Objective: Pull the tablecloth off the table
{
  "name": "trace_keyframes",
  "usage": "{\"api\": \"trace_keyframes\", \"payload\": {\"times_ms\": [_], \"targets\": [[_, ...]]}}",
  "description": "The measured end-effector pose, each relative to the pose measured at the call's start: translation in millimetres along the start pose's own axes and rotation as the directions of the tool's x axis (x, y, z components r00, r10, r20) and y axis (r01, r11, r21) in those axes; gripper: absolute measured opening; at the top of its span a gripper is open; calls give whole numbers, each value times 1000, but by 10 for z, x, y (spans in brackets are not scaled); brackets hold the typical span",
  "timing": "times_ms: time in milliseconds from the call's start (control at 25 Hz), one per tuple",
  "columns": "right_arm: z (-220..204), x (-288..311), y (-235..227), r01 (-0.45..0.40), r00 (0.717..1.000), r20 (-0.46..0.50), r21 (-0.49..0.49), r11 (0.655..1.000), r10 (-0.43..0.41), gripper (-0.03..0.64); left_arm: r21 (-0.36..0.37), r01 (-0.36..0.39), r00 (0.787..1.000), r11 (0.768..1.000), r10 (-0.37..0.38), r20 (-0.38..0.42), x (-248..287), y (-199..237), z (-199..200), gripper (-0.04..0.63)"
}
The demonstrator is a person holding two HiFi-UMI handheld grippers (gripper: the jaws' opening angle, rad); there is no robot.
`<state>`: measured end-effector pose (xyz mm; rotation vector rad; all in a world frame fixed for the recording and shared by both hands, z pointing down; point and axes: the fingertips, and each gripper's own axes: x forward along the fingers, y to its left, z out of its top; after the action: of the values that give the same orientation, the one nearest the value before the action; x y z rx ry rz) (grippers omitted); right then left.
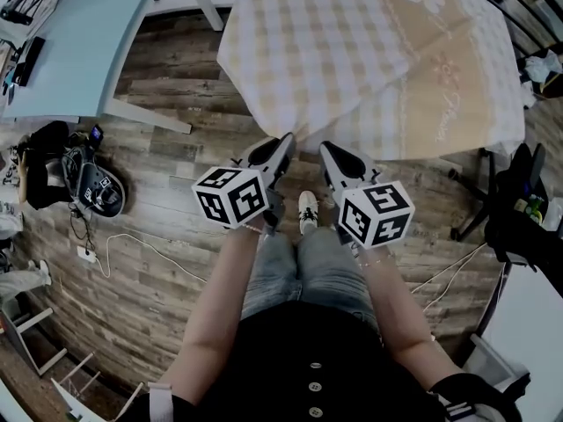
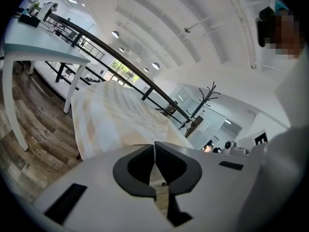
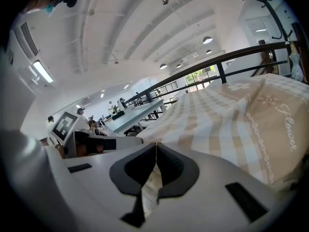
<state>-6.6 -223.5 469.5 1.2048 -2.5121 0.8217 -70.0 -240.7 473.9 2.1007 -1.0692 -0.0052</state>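
**Checker:** Report the state of both tongs.

**Operator:** My left tongs (image 2: 154, 151) are pressed together, pinching a fold of the tablecloth (image 1: 369, 51). A strip of checked fabric runs down between the pads. My right tongs (image 3: 156, 153) are the same: pressed together, with a strip of the cloth caught between the pads. In the head view the two sit close side by side at the near edge of the cloth, near its middle.

**Checker:** Where is the cloth?

**Operator:** It lies over the surface, which is hidden beneath it. The top is covered from the near side to the far side, and the right hem hangs down. Only the near edge, where I grip it, is drawn toward me and gathered to a point, with the floor (image 1: 176, 227) below.

**Checker:** Progress?

**Operator:** I judge this an early stage. Done: both grips are secured on the near hem and the slack is taken up. Left: nearly all of it. The cloth must slide toward me until the far edge clears the surface.
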Motion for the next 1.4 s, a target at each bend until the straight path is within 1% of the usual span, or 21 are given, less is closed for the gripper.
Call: {"api": "trace_keyframes", "payload": {"times_ms": [120,360,560,760,920,1080,1400], "targets": [[-8,-61,121,21,1000,10,6,1000,-21,28,8,23,1000,1000,-23,-10,-106,-64,-4,15],[-203,-193,548,42,999,25,2,999,-42,28,-1,83,996,997,-83,-24,-487,-94,-157,15],[-312,-292,860,52,998,34,-16,999,-51,28,9,104,994,995,-104,-33,-767,-110,-246,15],[-422,-391,1078,92,994,61,0,996,-92,28,28,142,989,989,-140,-55,-1014,-159,-367,15],[-568,-514,1228,135,988,72,13,991,-135,28,57,162,985,985,-158,-71,-1224,-173,-471,15],[-693,-633,1370,176,980,85,32,984,-178,28,63,185,980,981,-179,-84,-1422,-172,-542,15],[-899,-794,1491,187,979,78,41,982,-189,28,70,195,977,978,-187,-102,-1602,-258,-714,15]]}}
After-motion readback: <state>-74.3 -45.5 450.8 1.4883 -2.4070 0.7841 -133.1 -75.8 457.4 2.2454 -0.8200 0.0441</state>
